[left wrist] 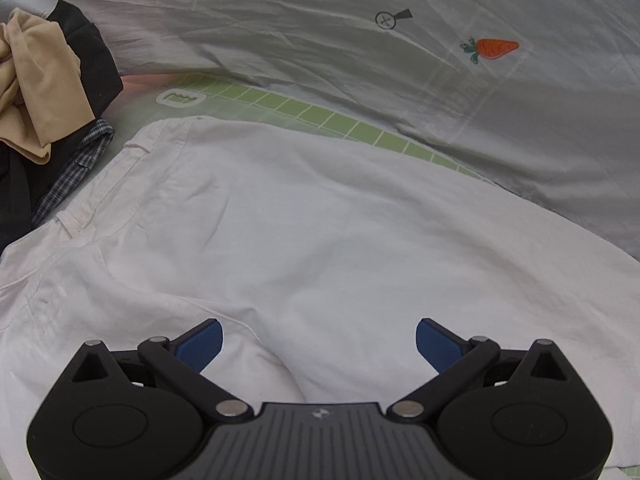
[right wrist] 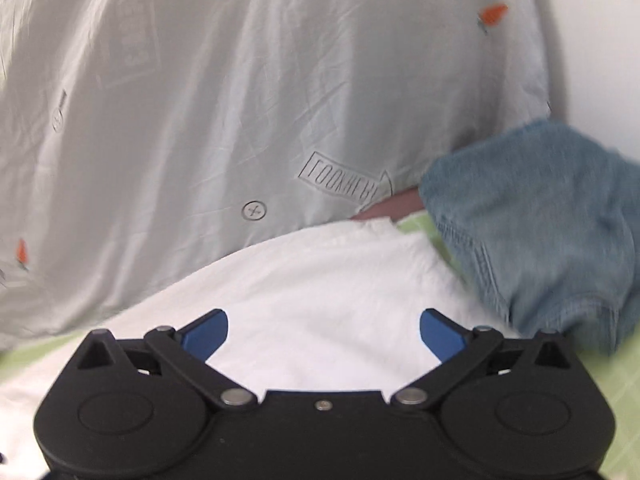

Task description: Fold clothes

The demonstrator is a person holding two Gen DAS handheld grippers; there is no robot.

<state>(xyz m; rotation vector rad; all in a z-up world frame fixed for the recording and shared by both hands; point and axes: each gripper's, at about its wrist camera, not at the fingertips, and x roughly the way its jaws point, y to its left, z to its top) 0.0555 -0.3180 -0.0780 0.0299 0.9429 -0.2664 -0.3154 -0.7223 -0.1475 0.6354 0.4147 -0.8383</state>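
On my left wrist camera, the left gripper (left wrist: 319, 344) has its jaws spread wide with nothing between them; the blue pads (left wrist: 202, 345) are well apart and hover just above the white trousers (left wrist: 304, 240). The trousers lie spread across most of the lower picture, their waistband (left wrist: 120, 176) toward the left with a belt loop showing. They rest on a green checked mat (left wrist: 320, 114), of which I see only a strip along the far edge of the cloth. Beyond the mat is a pale grey sheet (left wrist: 360, 40), wrinkled, printed with a small orange carrot (left wrist: 496, 48) and circled crosses. At the left edge sits a heap of other clothes: a tan garment (left wrist: 36, 80) on top of a black one (left wrist: 96, 68), and a dark plaid shirt (left wrist: 72, 176) just beside the waistband.

On my right wrist camera, the picture is somewhat blurred. The right gripper (right wrist: 323, 334) also stands fully parted and holds nothing, its pads (right wrist: 440, 338) over the white trousers (right wrist: 320, 280). The trousers fill the lower middle, with one end reaching toward the upper right. Just beside that end, at the right, lies a bunched blue denim garment (right wrist: 552, 232), resting on the green mat (right wrist: 624, 380). The grey sheet (right wrist: 240, 80) covers the upper picture.
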